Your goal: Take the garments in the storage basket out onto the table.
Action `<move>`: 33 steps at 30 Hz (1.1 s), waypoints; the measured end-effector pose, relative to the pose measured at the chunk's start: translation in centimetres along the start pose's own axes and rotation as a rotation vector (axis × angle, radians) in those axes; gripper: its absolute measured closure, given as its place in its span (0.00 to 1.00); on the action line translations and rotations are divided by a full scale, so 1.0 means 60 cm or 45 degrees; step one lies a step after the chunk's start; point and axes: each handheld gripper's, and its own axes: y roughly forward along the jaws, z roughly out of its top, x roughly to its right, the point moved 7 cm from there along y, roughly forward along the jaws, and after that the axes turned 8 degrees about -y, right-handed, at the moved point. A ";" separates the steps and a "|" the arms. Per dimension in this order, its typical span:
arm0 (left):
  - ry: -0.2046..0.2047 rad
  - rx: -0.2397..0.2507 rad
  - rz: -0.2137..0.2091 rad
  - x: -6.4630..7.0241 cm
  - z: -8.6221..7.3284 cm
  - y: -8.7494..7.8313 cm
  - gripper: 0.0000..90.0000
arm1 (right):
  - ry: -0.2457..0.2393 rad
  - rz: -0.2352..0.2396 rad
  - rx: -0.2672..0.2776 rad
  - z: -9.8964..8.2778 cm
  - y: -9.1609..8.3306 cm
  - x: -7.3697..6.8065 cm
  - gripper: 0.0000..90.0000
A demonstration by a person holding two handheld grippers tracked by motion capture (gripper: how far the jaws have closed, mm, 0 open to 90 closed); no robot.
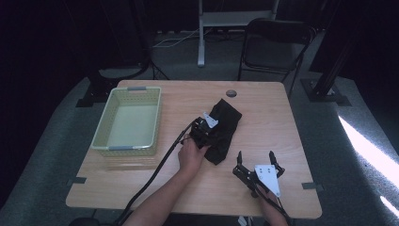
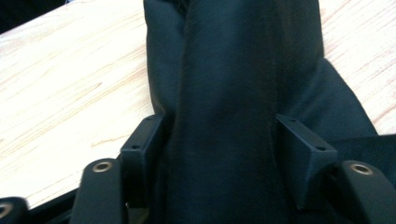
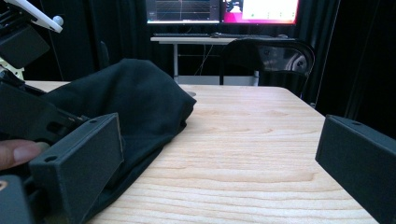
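Note:
A crumpled black cloth point(image 1: 227, 123) lies on the wooden table point(image 1: 268, 108), right of the middle. My left gripper point(image 1: 212, 133) reaches into its near left side, a raised fold of the cloth point(image 2: 229, 93) running up between the two jaws. The pads stand close along the fold's sides without squeezing it, so the gripper point(image 2: 219, 126) is open. My right gripper point(image 1: 255, 155) rests near the table's front right, open wide, nothing between its jaws. In the right gripper view point(image 3: 219, 154) the cloth point(image 3: 135, 98) lies ahead to the left, beside a fingertip of the other hand.
A pale green plastic basket point(image 1: 158, 115) stands empty on the table's left side. A round cable hole point(image 1: 231, 93) sits at the far edge. Behind the table are a black folding chair point(image 1: 273, 42) and a desk with monitors point(image 3: 219, 9).

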 end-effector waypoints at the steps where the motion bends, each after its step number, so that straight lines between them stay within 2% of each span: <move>1: 0.000 0.000 -0.002 -0.001 0.000 0.001 0.42 | 0.000 0.000 0.000 0.000 0.000 0.000 0.00; 3: 0.017 0.005 0.014 -0.004 0.002 0.001 0.38 | 0.000 0.001 0.001 0.000 0.000 0.000 0.00; 5: 0.064 0.029 0.044 -0.004 0.004 0.000 0.35 | -0.001 0.001 0.000 0.000 0.000 0.000 0.00; 8: 0.089 0.037 0.051 -0.004 0.004 -0.001 0.33 | 0.002 0.001 -0.001 0.000 0.000 0.000 0.00; 9: 0.082 0.040 0.046 -0.004 0.004 0.000 0.33 | 0.001 0.002 0.000 0.000 0.000 0.000 0.00; 10: 0.061 0.033 0.088 -0.009 0.005 0.002 0.24 | 0.001 0.001 0.000 0.000 0.000 0.000 0.00; 12: 0.009 -0.003 0.055 -0.011 0.004 0.006 0.23 | 0.002 0.000 0.000 0.000 0.000 0.000 0.00; 13: 0.009 -0.003 0.055 -0.011 0.004 0.006 0.23 | 0.002 0.000 0.000 0.000 0.000 0.000 0.00; 14: -0.020 -0.022 0.022 -0.013 0.004 0.009 0.23 | 0.003 0.000 -0.002 0.000 0.000 0.000 0.00; 16: -0.037 -0.046 -0.015 -0.014 0.002 0.013 0.23 | 0.006 0.000 -0.004 0.000 0.000 0.000 0.00; 17: -0.037 -0.046 -0.015 -0.014 0.002 0.013 0.23 | 0.006 0.000 -0.004 0.000 0.001 0.000 0.00; 18: -0.060 -0.059 -0.008 -0.015 0.001 0.017 0.19 | 0.005 0.000 -0.005 0.000 0.001 0.001 0.00; 21: -0.063 -0.057 0.069 -0.021 -0.001 0.024 0.01 | 0.006 0.000 -0.004 0.000 0.000 0.000 0.00; 26: -0.060 -0.056 0.086 -0.021 0.000 0.025 0.00 | 0.008 0.000 -0.005 0.000 0.001 0.001 0.00; 29: -0.165 -0.113 0.014 -0.023 -0.007 0.027 0.00 | 0.011 0.002 -0.005 0.000 0.001 0.001 0.00; 31: -0.187 -0.078 -0.013 -0.023 -0.007 0.022 0.00 | 0.008 0.003 -0.005 0.000 0.001 0.001 0.00; 33: -0.184 -0.036 -0.010 -0.023 -0.006 0.018 0.00 | 0.009 0.005 -0.005 0.000 0.001 0.001 0.00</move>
